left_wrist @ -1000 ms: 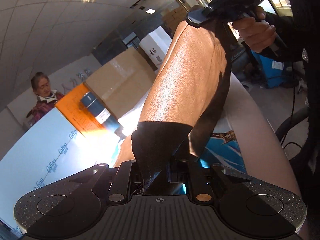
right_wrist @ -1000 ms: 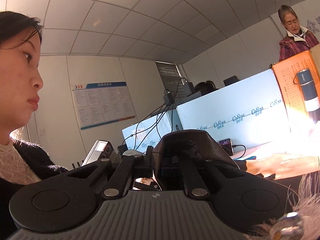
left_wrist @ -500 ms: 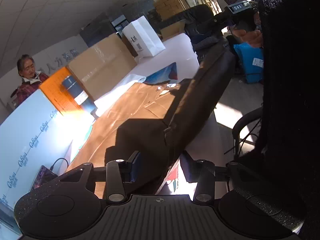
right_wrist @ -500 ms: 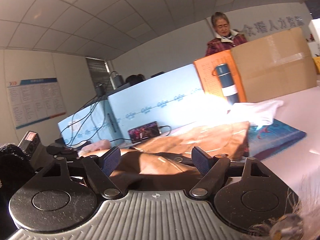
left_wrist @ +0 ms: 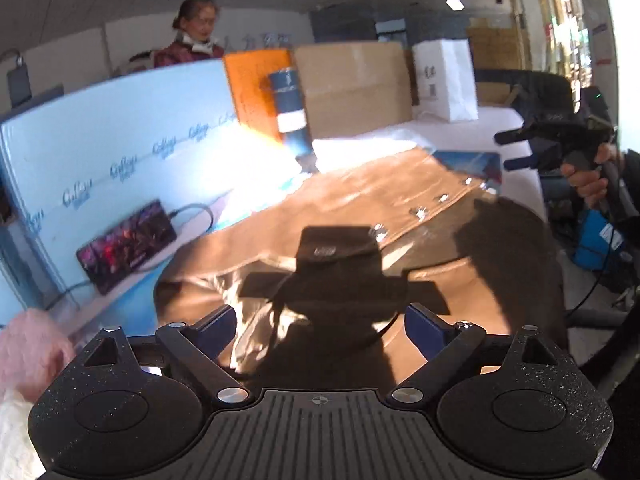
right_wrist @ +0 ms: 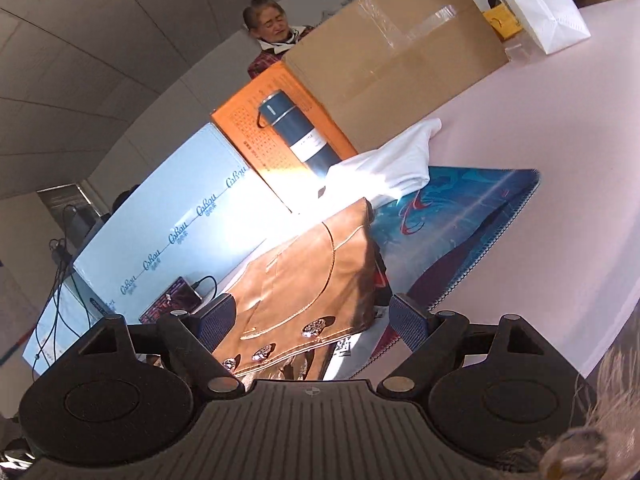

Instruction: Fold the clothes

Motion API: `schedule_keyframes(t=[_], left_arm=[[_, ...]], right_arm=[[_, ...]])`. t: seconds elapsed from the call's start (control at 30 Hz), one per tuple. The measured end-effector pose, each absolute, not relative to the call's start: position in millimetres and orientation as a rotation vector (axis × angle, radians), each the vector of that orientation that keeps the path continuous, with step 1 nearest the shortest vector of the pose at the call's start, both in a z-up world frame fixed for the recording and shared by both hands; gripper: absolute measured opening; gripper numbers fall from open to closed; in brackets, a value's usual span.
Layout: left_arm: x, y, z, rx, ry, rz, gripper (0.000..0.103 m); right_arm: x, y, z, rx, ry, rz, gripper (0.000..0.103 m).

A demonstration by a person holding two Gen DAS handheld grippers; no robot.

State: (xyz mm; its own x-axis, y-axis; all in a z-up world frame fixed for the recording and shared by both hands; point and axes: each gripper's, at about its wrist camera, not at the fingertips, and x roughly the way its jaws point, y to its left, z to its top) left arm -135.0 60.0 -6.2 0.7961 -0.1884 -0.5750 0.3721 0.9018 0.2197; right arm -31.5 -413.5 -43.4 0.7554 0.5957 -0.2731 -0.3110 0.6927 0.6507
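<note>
Below both spread-open grippers, left (left_wrist: 319,322) and right (right_wrist: 310,318), a tan leather garment (left_wrist: 360,216) lies flat on the pale pink table (right_wrist: 560,128), cardboard box (right_wrist: 396,40) and blue flask (right_wrist: 296,136) beyond.

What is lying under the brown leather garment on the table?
Under the brown leather garment lies a blue printed mat, showing at the garment's right edge in the right wrist view. How far the mat runs beneath, and anything else under the garment, is covered.

Harsh sunlight is being thrown across the brown garment (left_wrist: 360,208) — glare is blooming, shadows are falling, edges are being bent.
</note>
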Motion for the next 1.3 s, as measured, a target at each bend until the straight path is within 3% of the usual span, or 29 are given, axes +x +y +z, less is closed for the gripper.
schedule_keyframes(t=[0.13, 0.33, 0.43, 0.53, 0.6, 0.63, 0.67, 0.73, 1.0, 1.3], left_arm=[[-129.3, 70.0, -21.1, 0.365, 0.641, -0.273, 0.095], [-121.6, 50.0, 4.9, 0.261, 0.533, -0.495, 0.094], [-99.4, 24.8, -4.8, 0.159, 0.627, -0.664, 0.094], [-87.3, 1.6, -27.8, 0.234, 0.725, -0.673, 0.094], [-92.7, -0.7, -28.9, 0.229, 0.687, -0.679, 0.084], [-96.0, -1.0, -28.6, 0.217, 0.67, -0.673, 0.047], [-100.7, -2.2, -28.9, 0.222, 0.642, -0.638, 0.026], [-106.7, -1.3, -29.5, 0.216, 0.617, -0.636, 0.012], [-114.7, 25.5, -3.5, 0.101, 0.441, -0.474, 0.008], [-89.1, 47.5, -21.1, 0.084, 0.554, -0.284, 0.008]], right_arm=[[-49.4, -404.4, -43.1, 0.56, 0.471, 0.675, 0.086], [-91.9, -390.0, -31.5, 0.489, 0.469, 0.861, 0.086], [-102.2, -378.3, -28.4, 0.471, 0.476, 0.929, 0.086], [-106.6, -369.1, -30.3, 0.455, 0.5, 0.948, 0.086], [-110.7, -369.2, -33.6, 0.442, 0.515, 0.922, 0.086], [-112.0, -372.8, -36.0, 0.449, 0.519, 0.9, 0.086], [-112.7, -378.3, -39.4, 0.469, 0.524, 0.877, 0.086], [-113.5, -388.6, -47.0, 0.519, 0.533, 0.832, 0.087], [-126.2, -407.9, -71.7, 0.572, 0.61, 0.711, 0.089], [-138.2, -401.5, -89.3, 0.612, 0.67, 0.676, 0.09]])
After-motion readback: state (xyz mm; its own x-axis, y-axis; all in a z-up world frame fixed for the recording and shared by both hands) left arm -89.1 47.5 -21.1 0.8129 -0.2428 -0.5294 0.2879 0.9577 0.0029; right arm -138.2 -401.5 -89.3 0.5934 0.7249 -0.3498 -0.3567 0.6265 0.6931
